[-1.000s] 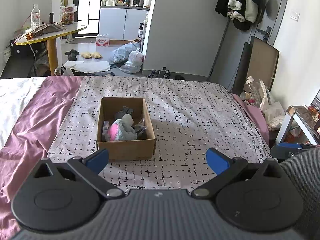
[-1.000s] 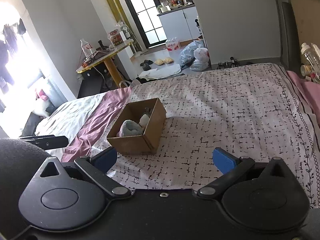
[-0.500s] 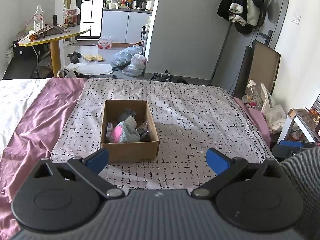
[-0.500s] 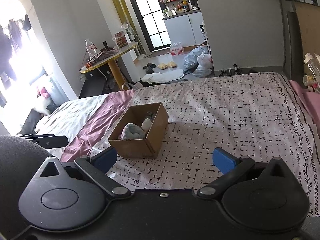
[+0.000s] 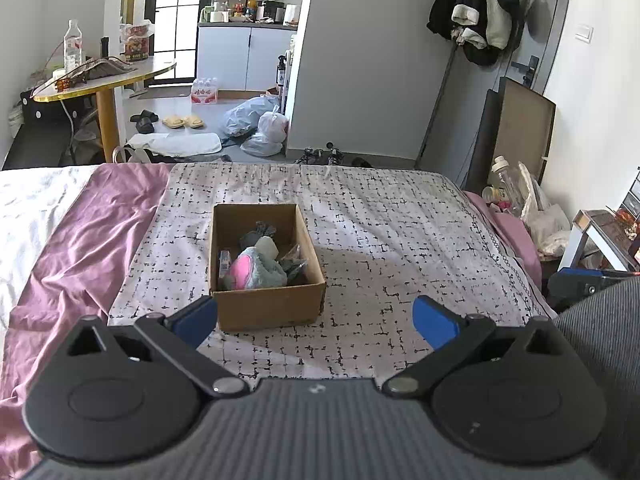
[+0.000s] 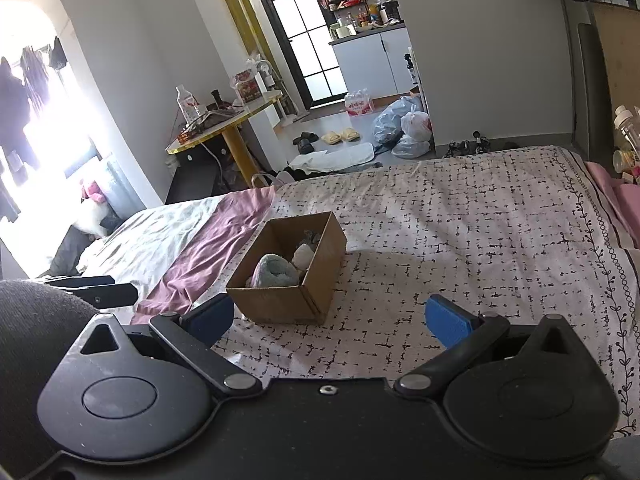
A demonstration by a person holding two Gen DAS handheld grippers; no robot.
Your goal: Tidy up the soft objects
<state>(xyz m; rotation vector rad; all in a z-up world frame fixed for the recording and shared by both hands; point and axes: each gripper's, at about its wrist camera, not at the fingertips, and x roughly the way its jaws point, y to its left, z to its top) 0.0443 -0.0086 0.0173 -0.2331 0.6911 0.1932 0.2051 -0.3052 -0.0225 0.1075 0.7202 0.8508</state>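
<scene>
Both my grippers are up over the near edge of the bed (image 5: 400,240), aimed forward and slightly down at the cardboard box (image 5: 266,304). My left gripper (image 5: 314,320) is spread wide, blue pads far apart, nothing between them; its left pad (image 5: 196,318) sits in front of the box's near left corner in this view (not touching, it's above and short of it). My right gripper (image 6: 328,322) is also wide and empty. It comes in from further right, angled leftward, so it sees the box (image 6: 288,276) corner-on. Both are level, no roll to speak of.

The box sits on the white black-patterned sheet (image 5: 400,216), just right of the purple cover (image 5: 88,232). The soft objects are inside it: a grey-and-pink plush thing (image 5: 256,270) at the front, a pale lump (image 5: 267,246) behind it, a dark grey piece (image 5: 258,232) further back, some crinkly dark wrapping at the right side (can't tell what it is). From the right wrist the plush (image 6: 276,270) shows only as a grey hump.

The sheet around the box carries no other soft items that I can see. A grey sleeve (image 5: 600,340) sits at the right edge of the left view.
</scene>
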